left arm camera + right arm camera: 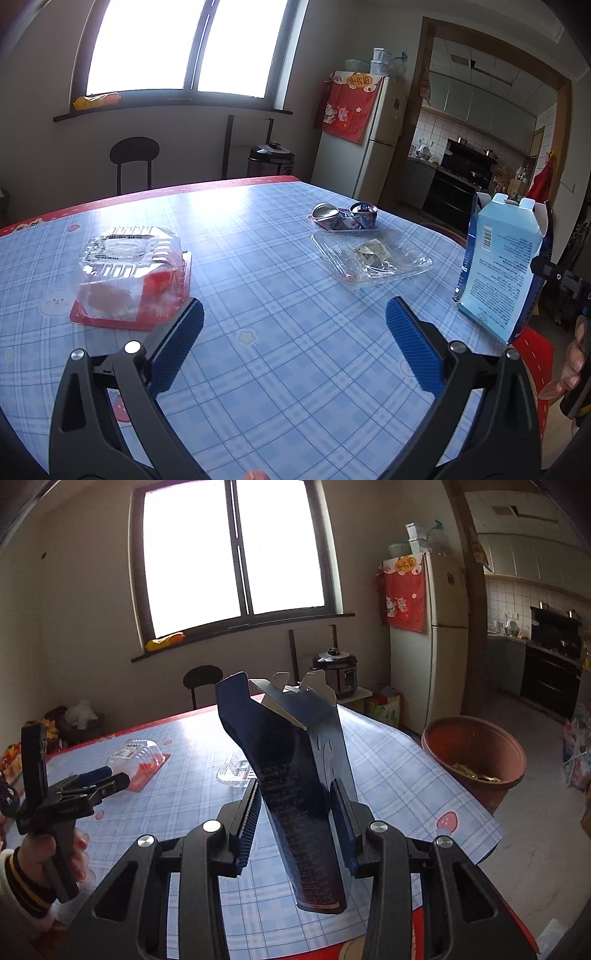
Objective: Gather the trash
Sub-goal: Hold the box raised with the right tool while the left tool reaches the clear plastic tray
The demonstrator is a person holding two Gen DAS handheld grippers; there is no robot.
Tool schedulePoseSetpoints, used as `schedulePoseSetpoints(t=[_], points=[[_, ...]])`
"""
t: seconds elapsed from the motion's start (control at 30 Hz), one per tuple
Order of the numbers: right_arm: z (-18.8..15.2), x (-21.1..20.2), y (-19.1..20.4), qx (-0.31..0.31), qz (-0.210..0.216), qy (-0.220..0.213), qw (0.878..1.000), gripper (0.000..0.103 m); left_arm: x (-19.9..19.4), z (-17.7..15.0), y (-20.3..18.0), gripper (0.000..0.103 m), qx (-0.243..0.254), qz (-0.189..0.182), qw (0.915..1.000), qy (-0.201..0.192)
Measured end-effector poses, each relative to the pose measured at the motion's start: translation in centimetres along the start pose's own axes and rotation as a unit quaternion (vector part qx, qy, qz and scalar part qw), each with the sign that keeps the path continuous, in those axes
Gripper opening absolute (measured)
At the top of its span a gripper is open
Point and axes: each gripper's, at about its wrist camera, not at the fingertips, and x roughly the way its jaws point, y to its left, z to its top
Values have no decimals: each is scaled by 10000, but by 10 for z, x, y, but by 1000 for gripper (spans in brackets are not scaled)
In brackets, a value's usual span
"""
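Trash items sit spread over the worktop [280, 295], a large surface under a glossy blue-and-white plaid cover with a red border. Beyond its right edge stands a round terracotta-coloured tub [476, 753], its wall smooth, yellowish scraps lying inside. Light-blue cardboard carton [502, 266], tall and rectangular with top flaps open and fine print on its side, is held upright above the worktop's right edge; right hand-held gripper [295, 823] is clenched on the carton's lower half, ribbed blue pads pressing both faces. Clear plastic clamshell box [129, 269], ribbed lid with a white label, sits on a red card base at left. Flat transparent tray [369, 258], crinkled, holds a small paper scrap at centre-right. Just behind it lie two crushed cans [343, 216], metal ends shiny. Left hand-held gripper [295, 325] is released, textured blue pads wide apart, hovering over bare plaid.
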Motion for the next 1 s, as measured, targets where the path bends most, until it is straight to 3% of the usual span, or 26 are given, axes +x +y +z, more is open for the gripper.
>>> schedulePoseSetpoints(t=[0.2,0.37,0.6,0.83,1.0], points=[[-15,-6,-22,519,-196,-119,9984,38,1,-1,4,97,-108,-39,9999,42],[-25,1,-37,742,-401,45,9964,37,2,-2,3,97,-78,-43,9999,58],[-38,9,-49,1036,-378,73,9939,34,2,-2,4,97,-128,-145,9997,126],[-37,-3,-60,1276,-163,-517,9903,33,0,-5,14,97,-540,-55,9985,84],[-30,0,-57,1228,-7,-987,9875,33,6,-9,8,96,-502,-13,9985,221]])
